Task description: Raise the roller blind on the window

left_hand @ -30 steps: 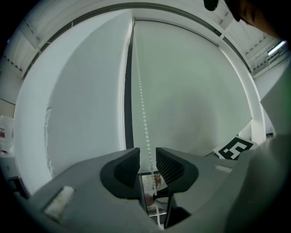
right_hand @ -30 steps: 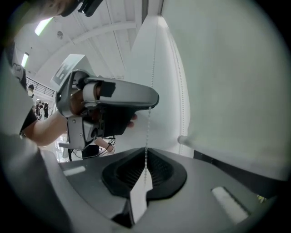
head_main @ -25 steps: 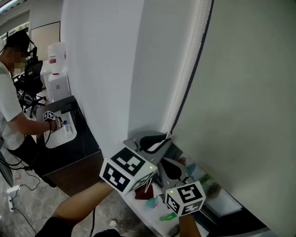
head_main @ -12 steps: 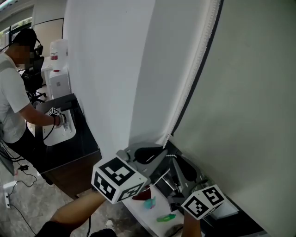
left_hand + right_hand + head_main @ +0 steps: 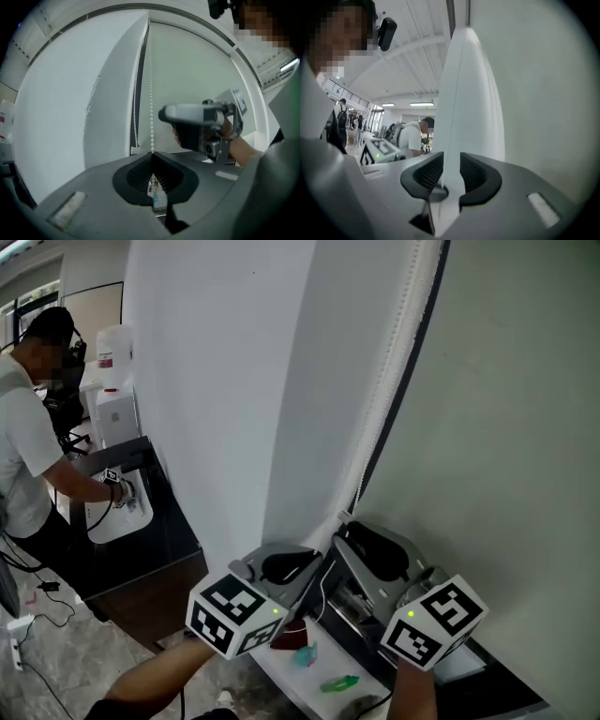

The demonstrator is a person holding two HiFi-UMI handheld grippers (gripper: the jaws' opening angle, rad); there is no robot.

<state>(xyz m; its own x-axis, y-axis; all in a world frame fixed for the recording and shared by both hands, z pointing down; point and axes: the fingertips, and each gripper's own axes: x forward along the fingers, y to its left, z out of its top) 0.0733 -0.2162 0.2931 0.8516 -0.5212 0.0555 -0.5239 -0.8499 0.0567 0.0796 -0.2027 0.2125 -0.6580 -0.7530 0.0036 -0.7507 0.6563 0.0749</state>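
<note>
Head view: the roller blind point(image 5: 497, 427) fills the frame's right, and its bead chain point(image 5: 378, 418) hangs down its left edge to lower centre. Left gripper view: the left gripper point(image 5: 151, 154) is clamped on the chain, presumably holding tension. Right gripper view: the right gripper point(image 5: 452, 157) has just been opening and stands apart around the loose chain, likely to regrip higher. No writing is legible.
</note>
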